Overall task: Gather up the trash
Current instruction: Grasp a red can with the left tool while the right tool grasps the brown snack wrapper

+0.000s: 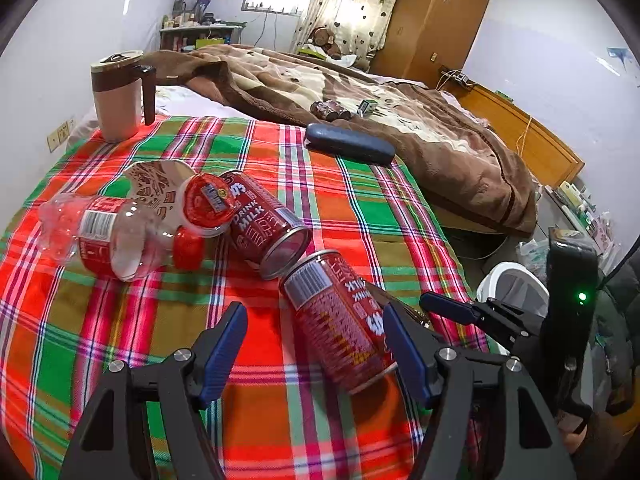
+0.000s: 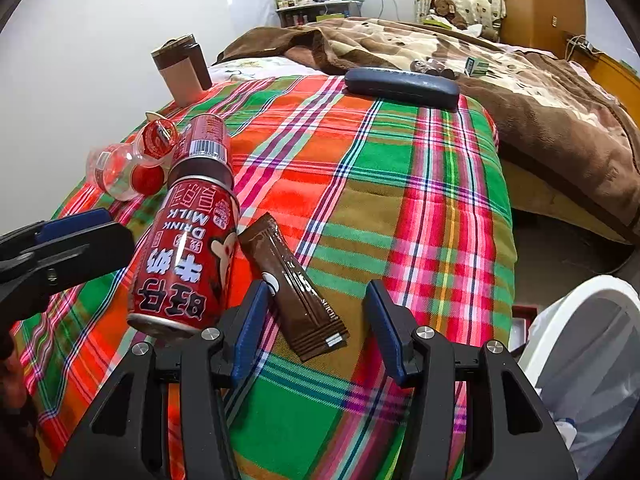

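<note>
The left gripper (image 1: 316, 340) and right gripper (image 2: 318, 326) both have their jaws wide apart, holding nothing. A red can (image 1: 340, 324) lies on its side on the checked cloth (image 1: 348, 196), partly between the left jaws. It looks light, hard and slippery, so squeeze its round middle.

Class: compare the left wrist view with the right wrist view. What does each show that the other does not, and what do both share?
Only the left wrist view shows the patterned paper cup. Only the right wrist view shows the brown sachet between the open right tool. Both share the nearer milk can, glasses case, mug and white bin.
</note>
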The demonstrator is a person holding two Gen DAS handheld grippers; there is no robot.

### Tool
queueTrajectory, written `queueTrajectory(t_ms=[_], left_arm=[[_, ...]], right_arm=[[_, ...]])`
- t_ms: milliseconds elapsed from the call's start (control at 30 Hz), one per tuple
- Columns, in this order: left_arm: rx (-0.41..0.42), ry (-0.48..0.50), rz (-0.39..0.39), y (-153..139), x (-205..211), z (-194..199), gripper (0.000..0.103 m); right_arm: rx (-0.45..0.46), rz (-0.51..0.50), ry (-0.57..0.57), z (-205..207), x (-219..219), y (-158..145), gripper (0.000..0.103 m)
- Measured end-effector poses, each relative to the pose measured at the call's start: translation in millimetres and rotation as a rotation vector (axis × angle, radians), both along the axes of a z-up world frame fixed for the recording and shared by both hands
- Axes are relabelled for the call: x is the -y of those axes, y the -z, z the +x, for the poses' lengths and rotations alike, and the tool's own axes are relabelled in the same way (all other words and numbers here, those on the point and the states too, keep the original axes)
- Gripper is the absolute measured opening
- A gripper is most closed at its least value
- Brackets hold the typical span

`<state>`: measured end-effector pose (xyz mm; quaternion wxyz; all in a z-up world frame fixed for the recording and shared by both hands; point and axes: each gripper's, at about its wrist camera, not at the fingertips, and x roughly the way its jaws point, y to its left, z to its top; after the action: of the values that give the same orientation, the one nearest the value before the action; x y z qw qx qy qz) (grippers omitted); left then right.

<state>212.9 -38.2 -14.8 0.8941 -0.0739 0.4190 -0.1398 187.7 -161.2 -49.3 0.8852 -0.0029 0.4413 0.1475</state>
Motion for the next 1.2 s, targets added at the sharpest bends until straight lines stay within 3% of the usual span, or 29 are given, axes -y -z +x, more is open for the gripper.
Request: queueTrajectory(t_ms=[67,200,800,900,967,1200], left_arm=[[-0.009,0.003,0.003,2.6,3.6,4.9,0.07],[-0.031,-0.002,-0.006,9.4,8.4,14.0,0.07],[-0.1,-0.015,0.016,37.7,12.4,32.9,0.07],[-0.104,-0.005,0.018,39.7,13.1,33.8,0.063],[-0.106,-0.001,0.026,41.6,14.2,34.4,0.053],[-0.088,0.0,0.062,41.8,13.4,30.4,0.052]], right_arm=[[0.002,-0.005,0.02,2.2,2.9,-0.3,0.038],[-0.005,0.027,0.028,4.9,10.8,0.2,0.03],[-0.006,0.026,0.022,6.2,11.1,0.3,0.027],[-0.005,0.021,0.022,6.2,11.5,0.4,0.027],[-0.004,0.018,0.023,6.4,11.0,0.4,0.027],[0.002,0.003,0.027,5.4,9.4,-0.1,0.026]])
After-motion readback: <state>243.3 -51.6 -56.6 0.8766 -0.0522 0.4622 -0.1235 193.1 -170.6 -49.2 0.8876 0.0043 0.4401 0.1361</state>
